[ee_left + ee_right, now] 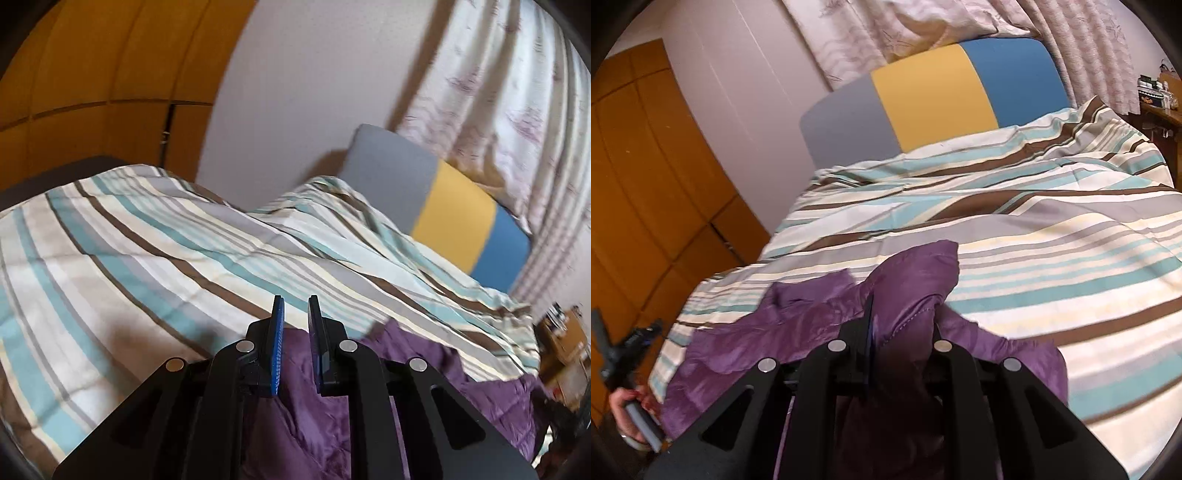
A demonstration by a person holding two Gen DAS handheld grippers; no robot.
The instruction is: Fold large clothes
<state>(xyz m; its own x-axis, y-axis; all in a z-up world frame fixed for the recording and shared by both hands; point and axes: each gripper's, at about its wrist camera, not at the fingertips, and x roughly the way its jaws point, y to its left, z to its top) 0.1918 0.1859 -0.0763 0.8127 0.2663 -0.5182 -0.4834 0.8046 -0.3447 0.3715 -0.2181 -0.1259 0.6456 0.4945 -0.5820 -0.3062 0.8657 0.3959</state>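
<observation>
- Two grippers are in my feeds, both over a bed spread with a striped duvet point(1052, 236) in teal, cream, grey and brown bands.
- My left gripper point(295, 314) has its blue-padded fingers point(277, 347) drawn almost together, only a narrow slot left; purple cloth fills the slot at their base, so I read it as clamped on the garment low between the pads, though the tips themselves show bare.
- The purple quilted satin garment point(424, 373) runs from between those fingers out toward 4 o'clock in the left wrist view, lying on the duvet.
- My right gripper point(901, 314) is closed on the same purple garment point(916, 288): a bunched fold rises between its black fingers point(867, 317) and peaks toward 12 o'clock, hiding the right-hand pad.
- From there the garment trails to 8 o'clock across the duvet, toward a person's hand point(628, 410) gripping a grey handle at the frame edge.
- At 12 o'clock in the right wrist view stands a padded headboard point(931, 99) in grey, yellow and blue panels, with a pale patterned curtain point(886, 29) behind it.
- An orange-brown wooden wardrobe point(646, 184) fills 9 o'clock there, and a small wooden side table point(1160, 107) sits at 2 o'clock.
</observation>
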